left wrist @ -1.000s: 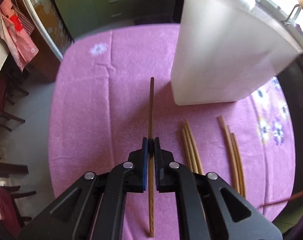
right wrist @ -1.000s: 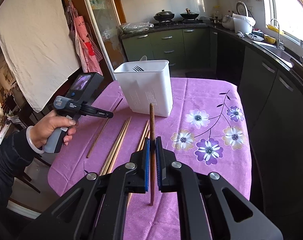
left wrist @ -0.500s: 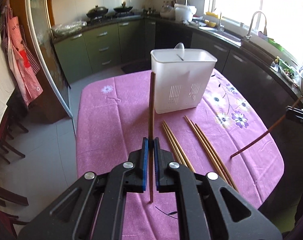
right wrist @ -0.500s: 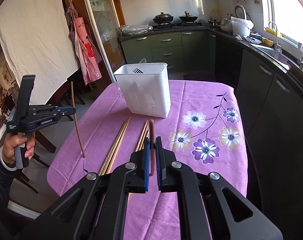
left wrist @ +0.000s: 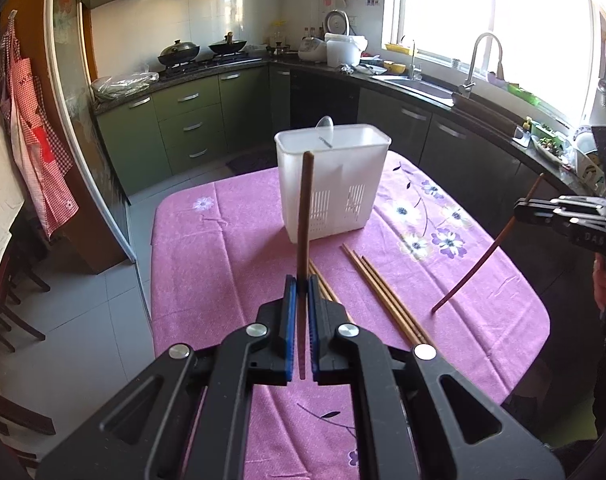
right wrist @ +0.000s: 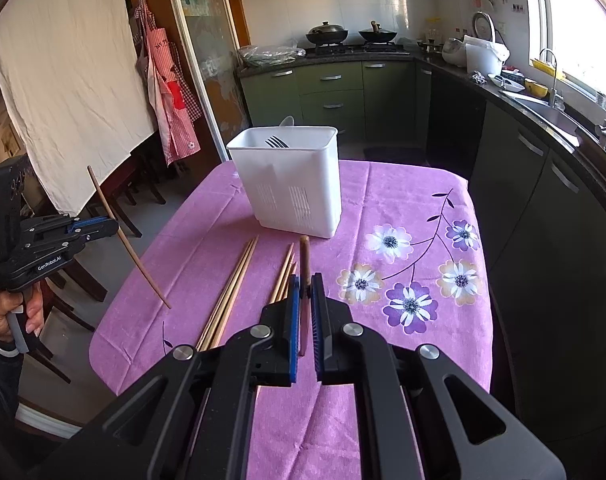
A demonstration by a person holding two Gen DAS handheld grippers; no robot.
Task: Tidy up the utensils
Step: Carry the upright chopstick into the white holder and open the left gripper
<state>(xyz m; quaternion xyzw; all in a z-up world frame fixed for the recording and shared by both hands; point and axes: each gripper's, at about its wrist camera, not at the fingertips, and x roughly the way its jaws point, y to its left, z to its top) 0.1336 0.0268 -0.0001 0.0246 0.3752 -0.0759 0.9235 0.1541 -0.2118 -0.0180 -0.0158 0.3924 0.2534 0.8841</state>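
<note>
Risk first: pivoting or slipping of the left-held chopstick (left wrist: 305, 208) in the left gripper (left wrist: 299, 284), pads clamped together on the lower shaft with most of the length standing free above them (a thin round stick, little to bite on). Same for the right-held chopstick (right wrist: 304, 254), pinched between the closed pads of the right gripper (right wrist: 306, 280). Both sticks held in the air by the near corners of the table (left wrist: 207, 264), well short of the white holder (left wrist: 343, 176) standing toward the far edge.

Likely causes: a knock against the holder's rim on the way in, or a tilted stick missing the opening. Also possible: tipping of the light holder under a sideways push, or a clash of two sticks arriving together.

Count: two grippers, two chopsticks held, one holder, one fork (right wrist: 277, 142) and one spoon (left wrist: 326, 123) inside it. On the cloth between holder and near edge, one loose bundle (right wrist: 233, 280) and a second bundle (right wrist: 284, 270) just beside it, two or three sticks each (overlapping, hard to separate).
</note>
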